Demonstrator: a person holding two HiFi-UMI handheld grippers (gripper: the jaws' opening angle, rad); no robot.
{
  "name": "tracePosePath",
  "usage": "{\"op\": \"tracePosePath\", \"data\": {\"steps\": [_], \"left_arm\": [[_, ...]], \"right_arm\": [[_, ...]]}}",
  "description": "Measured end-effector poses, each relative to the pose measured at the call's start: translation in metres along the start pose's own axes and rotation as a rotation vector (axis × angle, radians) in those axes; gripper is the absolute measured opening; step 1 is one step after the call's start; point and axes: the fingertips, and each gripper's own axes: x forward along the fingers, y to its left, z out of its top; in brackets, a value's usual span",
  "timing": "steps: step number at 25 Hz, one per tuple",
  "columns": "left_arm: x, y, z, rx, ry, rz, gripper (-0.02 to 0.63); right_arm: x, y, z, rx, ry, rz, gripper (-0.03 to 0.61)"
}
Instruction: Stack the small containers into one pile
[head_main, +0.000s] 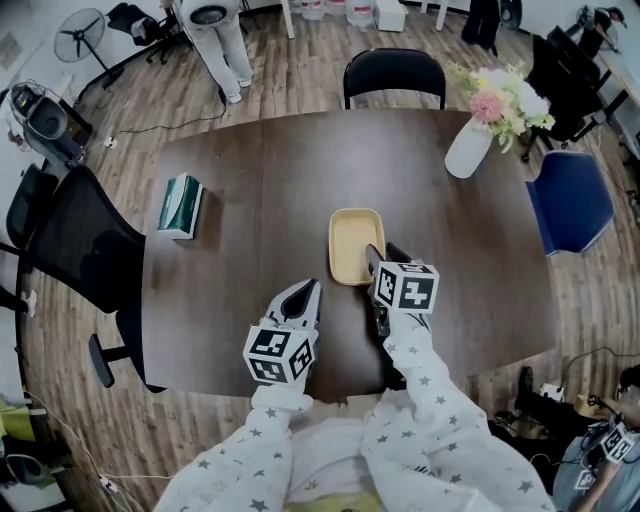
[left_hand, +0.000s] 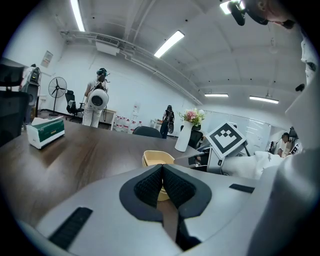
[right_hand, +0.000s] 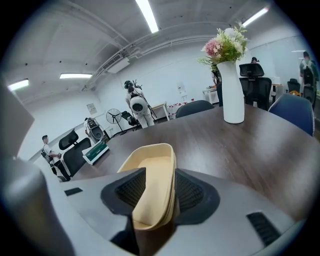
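Observation:
A pile of nested pale yellow containers (head_main: 356, 245) rests on the dark wooden table (head_main: 250, 180), a little right of centre. My right gripper (head_main: 376, 264) reaches over the pile's near right rim. In the right gripper view the jaws stand wide around the rim of the containers (right_hand: 150, 170), with a gap between the left pad and the wall, so the right gripper (right_hand: 156, 192) is open. My left gripper (head_main: 305, 292) hovers left of the pile and nearer to me, apart from it. Its pads (left_hand: 150, 186) meet with nothing between them, and the containers (left_hand: 157, 157) lie beyond them.
A white vase of flowers (head_main: 468, 148) stands at the table's far right. A green box (head_main: 181, 205) lies at the left. Chairs surround the table: black (head_main: 394, 75) at the far side, blue (head_main: 570, 200) at the right, black (head_main: 70, 240) at the left. A person (head_main: 215, 40) stands far behind.

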Motion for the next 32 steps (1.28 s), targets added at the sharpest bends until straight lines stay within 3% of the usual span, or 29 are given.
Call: {"op": "tracePosePath", "data": {"steps": [8,13,17,25,32], "left_arm": [[-0.002,0.000,0.006,0.011,-0.017,0.000,0.025],[-0.006,-0.002,0.017,0.028,-0.047,0.000,0.025],[-0.012,-0.003,0.030,0.051,-0.074,0.003,0.025],[-0.028,-0.004,0.058,0.111,-0.143,0.019,0.025],[-0.049,-0.009,0.084,0.145,-0.210,0.032,0.025]], "right_arm": [[-0.008,-0.001,0.003,0.001,-0.014,0.032,0.165],[-0.023,-0.002,0.012,-0.063,-0.060,0.052,0.035],[-0.039,0.005,0.020,-0.128,-0.112,0.105,0.028],[-0.074,0.025,0.041,-0.160,-0.221,0.275,0.028],[-0.109,0.037,0.060,-0.148,-0.325,0.339,0.023]]}}
